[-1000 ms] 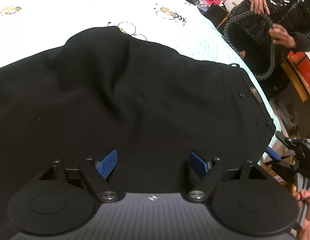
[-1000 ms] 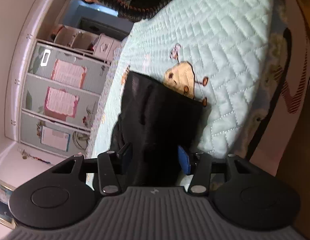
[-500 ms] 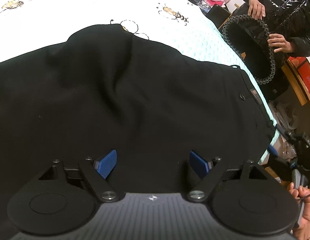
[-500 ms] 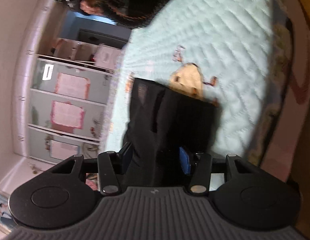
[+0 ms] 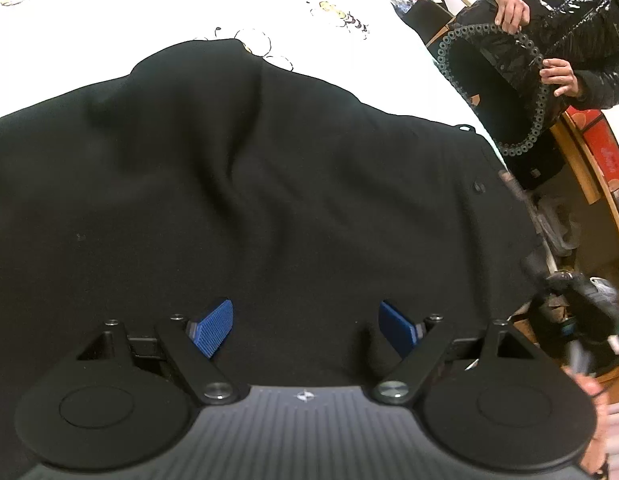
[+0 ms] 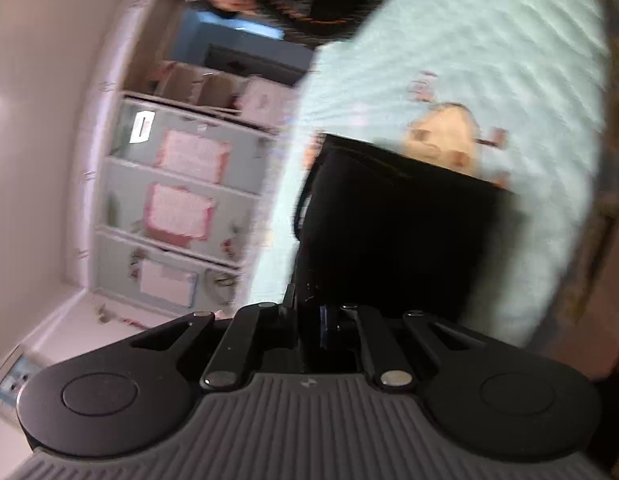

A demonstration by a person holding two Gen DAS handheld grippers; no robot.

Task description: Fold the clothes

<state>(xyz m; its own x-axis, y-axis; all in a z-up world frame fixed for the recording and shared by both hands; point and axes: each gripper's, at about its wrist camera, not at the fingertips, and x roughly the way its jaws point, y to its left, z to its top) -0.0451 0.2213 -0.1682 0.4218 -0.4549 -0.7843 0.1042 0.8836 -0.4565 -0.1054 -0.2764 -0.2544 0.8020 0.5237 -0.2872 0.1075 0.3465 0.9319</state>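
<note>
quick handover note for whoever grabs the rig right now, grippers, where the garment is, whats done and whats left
Left gripper: open, pads apart over the black garment, gripping nothing.
Right gripper: jaws have just closed on the garment's near edge.
Garment: spread mostly flat, a few wrinkles, on the quilted bedspread.
Done: right side gripped.
Left: grip with the left, then probably fold the garment over. No fold is visible yet.

Bee-print quilt (image 5: 157,8) covers bed. Bystander in glossy black puffer jacket (image 5: 569,4) at far right, holding black studded loop (image 5: 537,92). Pale cabinet with pink panels (image 6: 181,184) beside bed, blurred.
</note>
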